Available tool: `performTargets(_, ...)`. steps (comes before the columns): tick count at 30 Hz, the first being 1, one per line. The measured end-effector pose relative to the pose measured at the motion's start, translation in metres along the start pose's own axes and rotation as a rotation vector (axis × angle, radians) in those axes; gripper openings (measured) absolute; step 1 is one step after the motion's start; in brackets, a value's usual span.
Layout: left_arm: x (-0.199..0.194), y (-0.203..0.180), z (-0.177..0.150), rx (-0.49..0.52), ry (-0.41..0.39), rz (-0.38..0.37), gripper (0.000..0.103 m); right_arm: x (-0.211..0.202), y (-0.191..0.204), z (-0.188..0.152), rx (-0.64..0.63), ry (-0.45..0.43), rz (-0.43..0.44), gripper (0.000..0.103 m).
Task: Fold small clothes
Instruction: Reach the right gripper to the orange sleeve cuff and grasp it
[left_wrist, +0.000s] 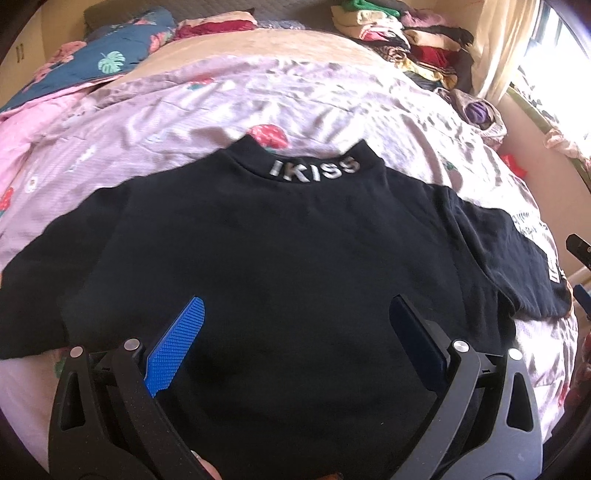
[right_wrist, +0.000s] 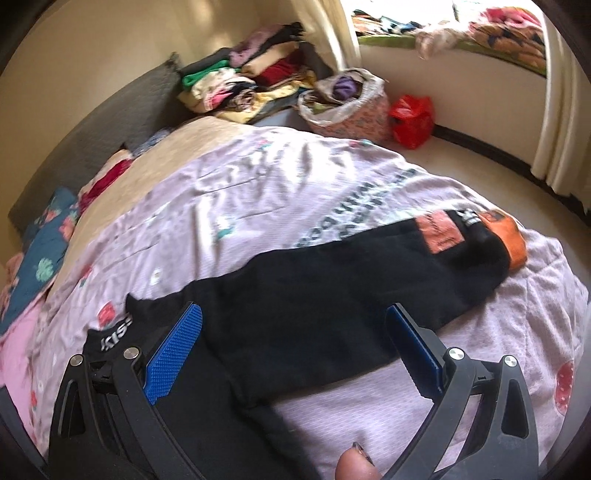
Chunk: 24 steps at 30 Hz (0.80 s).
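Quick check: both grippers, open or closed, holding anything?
Left gripper: open, empty, over the black shirt.
Right gripper: open, empty, over the shirt's sleeve.

Daylight from window (right_wrist: 424, 22) blown out, soft blur, fisheye-bent edges, dark vignette corners

one black top (left_wrist: 280, 236), two tongs (left_wrist: 295, 332), one red bag (right_wrist: 412, 120)

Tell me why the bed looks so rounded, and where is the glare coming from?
Fisheye lenses curve the bed in both views; in the left wrist view the window at right is blown out; in the right wrist view sunlight glares at top, and the black shirt loses detail.
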<state>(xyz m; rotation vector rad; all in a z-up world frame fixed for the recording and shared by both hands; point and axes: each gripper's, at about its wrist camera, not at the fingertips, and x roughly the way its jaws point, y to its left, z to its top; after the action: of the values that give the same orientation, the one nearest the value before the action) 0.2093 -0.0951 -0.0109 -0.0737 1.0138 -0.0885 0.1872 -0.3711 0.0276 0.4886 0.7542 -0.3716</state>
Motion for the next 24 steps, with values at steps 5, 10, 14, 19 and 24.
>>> performTargets(5,0.013,-0.014,-0.002,0.018,0.011,-0.007,0.094,0.012,-0.039,0.008,0.115,-0.006,-0.039,0.099)
performTargets(10,0.021,-0.022,-0.002,0.027,0.018,-0.014,0.094,0.021,-0.074,0.011,0.241,0.016,-0.068,0.099)
performTargets(14,0.025,-0.027,0.003,0.034,0.017,-0.015,0.094,0.024,-0.092,0.015,0.299,0.012,-0.105,0.099)
performTargets(19,0.027,-0.031,0.014,0.048,0.008,-0.001,0.094,0.034,-0.12,0.021,0.41,0.022,-0.166,0.099)
performTargets(24,0.029,-0.032,0.023,0.041,0.007,-0.005,0.094,0.046,-0.143,0.023,0.507,0.037,-0.2,0.099)
